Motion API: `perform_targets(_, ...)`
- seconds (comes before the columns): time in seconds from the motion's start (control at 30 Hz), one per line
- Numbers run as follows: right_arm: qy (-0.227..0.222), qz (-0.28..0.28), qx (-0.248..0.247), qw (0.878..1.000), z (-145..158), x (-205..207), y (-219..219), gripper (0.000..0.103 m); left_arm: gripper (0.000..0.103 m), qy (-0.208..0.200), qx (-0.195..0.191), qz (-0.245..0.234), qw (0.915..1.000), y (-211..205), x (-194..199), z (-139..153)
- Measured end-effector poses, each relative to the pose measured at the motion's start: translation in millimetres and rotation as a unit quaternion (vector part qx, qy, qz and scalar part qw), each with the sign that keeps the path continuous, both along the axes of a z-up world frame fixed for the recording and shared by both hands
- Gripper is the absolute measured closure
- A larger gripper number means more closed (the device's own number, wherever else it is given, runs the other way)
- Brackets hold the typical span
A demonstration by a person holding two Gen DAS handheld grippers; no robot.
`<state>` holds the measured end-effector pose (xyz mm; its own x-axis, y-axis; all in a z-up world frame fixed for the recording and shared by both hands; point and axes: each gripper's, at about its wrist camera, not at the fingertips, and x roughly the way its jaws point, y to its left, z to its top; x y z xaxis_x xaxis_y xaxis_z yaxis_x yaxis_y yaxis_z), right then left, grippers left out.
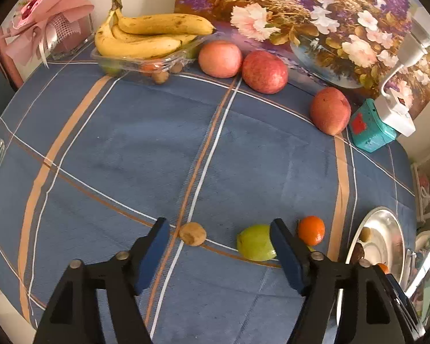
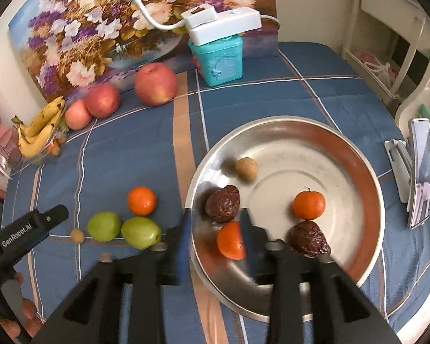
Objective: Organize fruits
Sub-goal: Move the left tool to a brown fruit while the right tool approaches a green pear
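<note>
The left tool (image 1: pixel 219 228) hangs low over the bench (image 1: pixel 129 149) with its blue-padded jaws spread wide and nothing between them; a small tan longan (image 1: pixel 192 233) lies on the cloth just ahead, inside the gap and nearer the left finger, while a green jujube (image 1: pixel 255 242) sits partly behind the right finger and a mandarin (image 1: pixel 311 230) lies just beyond that finger's outer side. The likely step is picking up one of these loose fruits for the steel plate (image 2: pixel 367 177). To do it well, I would centre the gap on one fruit only, lower until the pads bracket its widest part, and close gently. The longan is small, round and dry-skinned, so it could roll or pop out of a skewed pinch. The jujube is smooth, waxy and egg-shaped, so gripping across its short axis seems safer. The right tool (image 2: pixel 215 225) hovers over the plate's near rim, jaws apart and blurred, with a mandarin in the plate (image 2: pixel 229 240) showing between them; whether the pads touch it I cannot tell. The plate is shiny and shallow and already holds another mandarin, two wrinkled dark dates (image 2: pixel 223 204) and a longan. The apples (image 1: pixel 220 58) and bananas (image 1: pixel 146 35) lie far ahead at the bench's back edge.
</note>
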<state>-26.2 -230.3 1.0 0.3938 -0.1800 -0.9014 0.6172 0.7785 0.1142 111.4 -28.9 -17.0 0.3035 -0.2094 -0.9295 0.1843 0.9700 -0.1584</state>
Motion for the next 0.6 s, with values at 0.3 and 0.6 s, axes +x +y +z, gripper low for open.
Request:
perform_targets(0.3,0.005,-0.002,-0.001,1.000,-5,1,2,0.023,0.000,-0.019,0.026,0.020,0.9993,9,3,-4)
perform_targets(0.6,-0.016,0.009,0.004,1.000,-9,6,8,0.005,0.000,-0.022,0.027,0.034,0.9988,22,9,-7)
